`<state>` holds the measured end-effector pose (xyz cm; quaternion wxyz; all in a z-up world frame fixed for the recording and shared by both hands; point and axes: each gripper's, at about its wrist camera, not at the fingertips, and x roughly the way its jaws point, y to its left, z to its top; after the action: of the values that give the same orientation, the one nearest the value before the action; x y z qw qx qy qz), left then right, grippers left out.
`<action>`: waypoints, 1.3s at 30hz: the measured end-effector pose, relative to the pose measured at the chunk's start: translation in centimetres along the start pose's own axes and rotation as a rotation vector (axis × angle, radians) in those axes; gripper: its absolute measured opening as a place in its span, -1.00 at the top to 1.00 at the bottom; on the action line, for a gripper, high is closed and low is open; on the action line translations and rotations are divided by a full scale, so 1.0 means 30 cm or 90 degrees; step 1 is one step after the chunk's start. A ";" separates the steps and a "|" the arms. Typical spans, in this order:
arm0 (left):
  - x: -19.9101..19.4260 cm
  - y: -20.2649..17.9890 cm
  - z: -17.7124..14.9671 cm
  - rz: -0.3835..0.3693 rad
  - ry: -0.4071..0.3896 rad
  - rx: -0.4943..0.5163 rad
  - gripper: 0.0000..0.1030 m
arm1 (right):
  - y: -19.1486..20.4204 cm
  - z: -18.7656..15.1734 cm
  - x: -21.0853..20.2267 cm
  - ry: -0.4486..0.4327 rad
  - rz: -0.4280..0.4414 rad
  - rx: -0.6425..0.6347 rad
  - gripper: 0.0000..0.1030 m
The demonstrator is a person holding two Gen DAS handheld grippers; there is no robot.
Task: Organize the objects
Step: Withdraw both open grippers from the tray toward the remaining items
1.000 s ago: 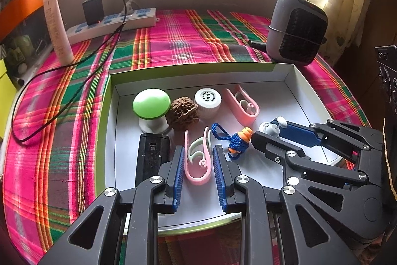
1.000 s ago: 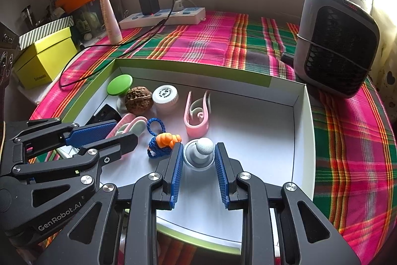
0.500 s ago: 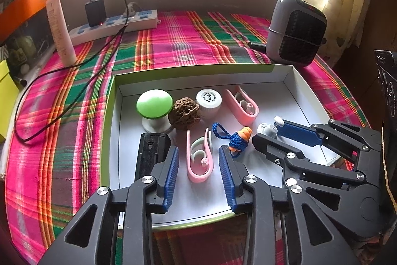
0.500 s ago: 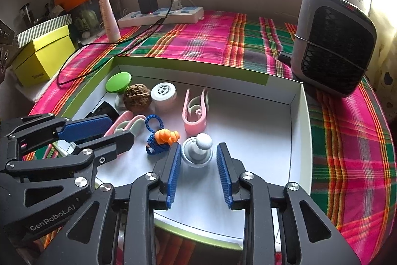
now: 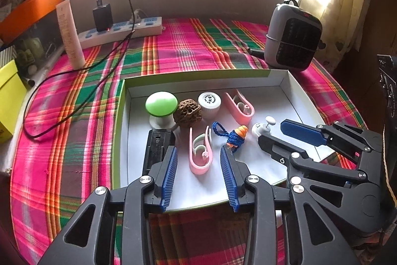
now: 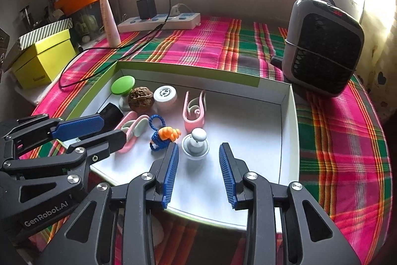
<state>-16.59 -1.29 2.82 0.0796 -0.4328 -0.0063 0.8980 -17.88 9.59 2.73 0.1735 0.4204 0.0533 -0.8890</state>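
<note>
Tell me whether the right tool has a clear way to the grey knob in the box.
Probably yes: the right tool, jaws opening, faces the grey knob directly, nothing between; the orange-and-blue charm sits close beside it.

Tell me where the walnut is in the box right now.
The walnut sits in the far left part of the white box, touching or almost touching the green mushroom-shaped knob on its left and the white round cap on its right.

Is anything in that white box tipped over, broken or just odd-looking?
Nothing looks broken or spilled. The small things lie loose in the white box, not in neat rows: one pink clip lies at an angle to the other pink clip. The black cylinder lies on its side. The green-capped knob stands upright.
</note>
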 end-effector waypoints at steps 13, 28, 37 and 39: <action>-0.078 -0.006 -0.034 0.007 -0.027 -0.001 0.33 | 0.019 -0.022 -0.064 -0.022 -0.008 0.006 0.31; -0.163 0.005 -0.103 0.001 -0.048 -0.006 0.27 | 0.053 -0.081 -0.150 -0.047 0.003 0.007 0.31; -0.193 -0.001 -0.142 0.004 -0.050 -0.001 0.25 | 0.061 -0.118 -0.175 -0.048 0.005 0.013 0.31; -0.201 -0.004 -0.152 0.005 -0.051 0.002 0.25 | 0.066 -0.124 -0.182 -0.050 0.006 0.012 0.31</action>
<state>-9.33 -2.34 4.66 0.0763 -0.3960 -0.0061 0.9151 -11.27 10.07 4.65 0.1758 0.3867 0.0363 -0.9046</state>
